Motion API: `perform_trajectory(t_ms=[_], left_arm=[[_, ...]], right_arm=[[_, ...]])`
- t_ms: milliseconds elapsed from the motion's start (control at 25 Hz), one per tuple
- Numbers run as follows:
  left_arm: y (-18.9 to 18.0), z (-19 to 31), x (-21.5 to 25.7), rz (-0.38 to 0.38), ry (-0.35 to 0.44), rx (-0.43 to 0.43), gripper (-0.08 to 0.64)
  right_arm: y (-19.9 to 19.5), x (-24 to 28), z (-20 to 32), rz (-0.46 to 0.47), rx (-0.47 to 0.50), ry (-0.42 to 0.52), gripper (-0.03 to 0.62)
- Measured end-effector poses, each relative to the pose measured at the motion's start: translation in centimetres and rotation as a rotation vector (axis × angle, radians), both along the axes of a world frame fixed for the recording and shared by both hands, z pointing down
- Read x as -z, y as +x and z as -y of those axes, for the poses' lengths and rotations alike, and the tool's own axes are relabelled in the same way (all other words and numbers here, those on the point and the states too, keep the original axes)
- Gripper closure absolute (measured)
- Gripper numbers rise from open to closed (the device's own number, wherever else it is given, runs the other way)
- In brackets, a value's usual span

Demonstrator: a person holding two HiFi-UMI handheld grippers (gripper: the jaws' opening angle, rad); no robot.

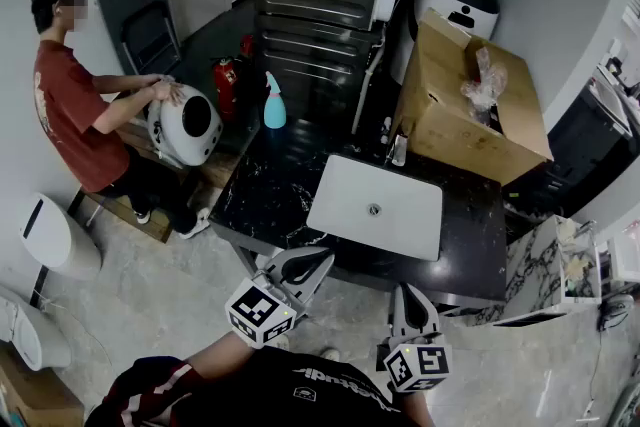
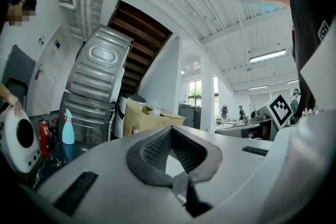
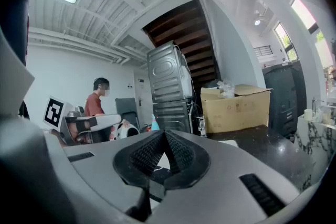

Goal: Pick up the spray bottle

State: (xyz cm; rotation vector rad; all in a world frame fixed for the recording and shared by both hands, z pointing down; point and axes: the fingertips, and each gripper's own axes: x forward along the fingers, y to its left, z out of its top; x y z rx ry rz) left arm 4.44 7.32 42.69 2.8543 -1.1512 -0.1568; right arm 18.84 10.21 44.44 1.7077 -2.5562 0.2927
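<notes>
light: bright, even indoor | source: ceiling lamp, window | shadows: soft | edges: fisheye-bent, dark corners

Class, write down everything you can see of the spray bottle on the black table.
The spray bottle has a light blue, plastic-looking body that tapers up to a paler trigger head. It stands upright at the far left corner of the black marbled table, close to a red fire extinguisher that stands off to its left. Only the table touches it.
</notes>
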Motion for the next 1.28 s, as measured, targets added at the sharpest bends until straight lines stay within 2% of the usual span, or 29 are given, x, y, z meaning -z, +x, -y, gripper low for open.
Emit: perform_trajectory(t_ms=[520, 1280], left_arm=[[0.2, 0.0, -0.6, -0.006, -0.007, -0.031, 0.545], [-1.2, 0.1, -0.5, -0.039, -0.019, -0.013, 0.545]], right_arm=[[-0.2, 0.0, -0.2, -0.003, -0.031, 0.002, 0.555], [-1.3, -0.5, 0.0, 0.017, -0.025, -0.008, 0.555]])
